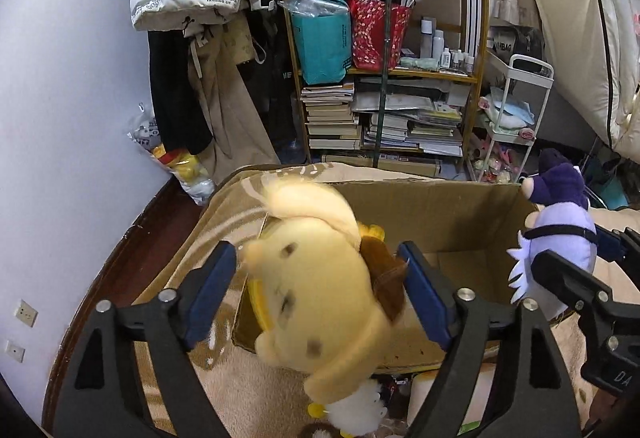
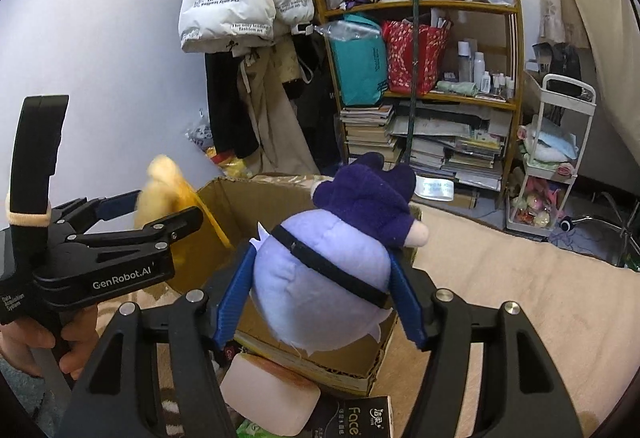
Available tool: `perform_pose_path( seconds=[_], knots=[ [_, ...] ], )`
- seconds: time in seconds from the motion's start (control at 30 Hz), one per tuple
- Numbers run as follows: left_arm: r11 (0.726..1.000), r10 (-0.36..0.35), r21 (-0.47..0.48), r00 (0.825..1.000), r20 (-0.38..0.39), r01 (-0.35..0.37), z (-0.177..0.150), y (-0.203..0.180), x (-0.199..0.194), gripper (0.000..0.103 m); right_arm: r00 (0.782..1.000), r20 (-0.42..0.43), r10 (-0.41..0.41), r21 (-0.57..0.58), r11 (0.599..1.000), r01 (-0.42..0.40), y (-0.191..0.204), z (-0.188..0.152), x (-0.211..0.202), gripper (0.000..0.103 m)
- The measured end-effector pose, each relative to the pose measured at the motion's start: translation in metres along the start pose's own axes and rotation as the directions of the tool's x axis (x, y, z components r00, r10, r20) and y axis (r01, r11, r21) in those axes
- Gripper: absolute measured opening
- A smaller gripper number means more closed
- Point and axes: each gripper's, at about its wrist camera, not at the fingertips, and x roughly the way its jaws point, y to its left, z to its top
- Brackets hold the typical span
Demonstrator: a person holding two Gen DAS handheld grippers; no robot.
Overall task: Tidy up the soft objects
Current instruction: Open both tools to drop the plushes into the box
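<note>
A yellow plush (image 1: 320, 302) with a brown patch, blurred, hangs between the blue pads of my left gripper (image 1: 316, 254) over the near edge of an open cardboard box (image 1: 460, 205). A gap shows beside the left pad, so the jaws stand open. My right gripper (image 2: 322, 258) is shut on a lilac plush (image 2: 320, 278) with a dark purple hood and a black strap, held over the box (image 2: 248, 205). That lilac plush (image 1: 560, 222) also appears at the right of the left wrist view. The left gripper (image 2: 160, 209) and yellow plush (image 2: 168, 189) show at the left of the right wrist view.
The box stands on a beige blanket (image 2: 500, 298). Behind it are a wooden shelf (image 1: 384, 73) with books and bags, hanging coats (image 1: 208, 49) and a white trolley (image 2: 556, 157). A pink-and-white soft block (image 2: 268, 386) and a black pack (image 2: 356, 418) lie near the box.
</note>
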Motion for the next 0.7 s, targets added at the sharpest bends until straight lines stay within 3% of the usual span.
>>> perform_pose_path(
  seconds=[0.23, 0.37, 0.57, 0.7],
  knots=[
    [1.0, -0.005, 0.016, 1.0, 0.004, 0.005, 0.001, 0.0, -0.007, 0.096, 0.999, -0.041, 0.016, 0.006, 1.0, -0.016, -0.001, -0.004, 0.004, 0.071],
    [1.0, -0.009, 0.004, 1.0, -0.001, 0.009, 0.0, 0.004, -0.012, 0.096, 0.999, -0.03, 0.019, 0.015, 1.0, -0.018, -0.002, -0.004, -0.001, 0.086],
    [0.999, 0.04, 0.005, 0.999, 0.004, -0.04, -0.003, 0.01, -0.025, 0.097, 1.0, -0.017, 0.008, -0.001, 1.0, -0.008, 0.003, -0.005, -0.012, 0.093],
    [0.999, 0.023, -0.031, 1.0, 0.003, -0.022, -0.006, 0.02, -0.038, 0.1, 1.0, -0.011, -0.011, 0.008, 1.0, 0.011, 0.004, -0.005, -0.023, 0.098]
  ],
)
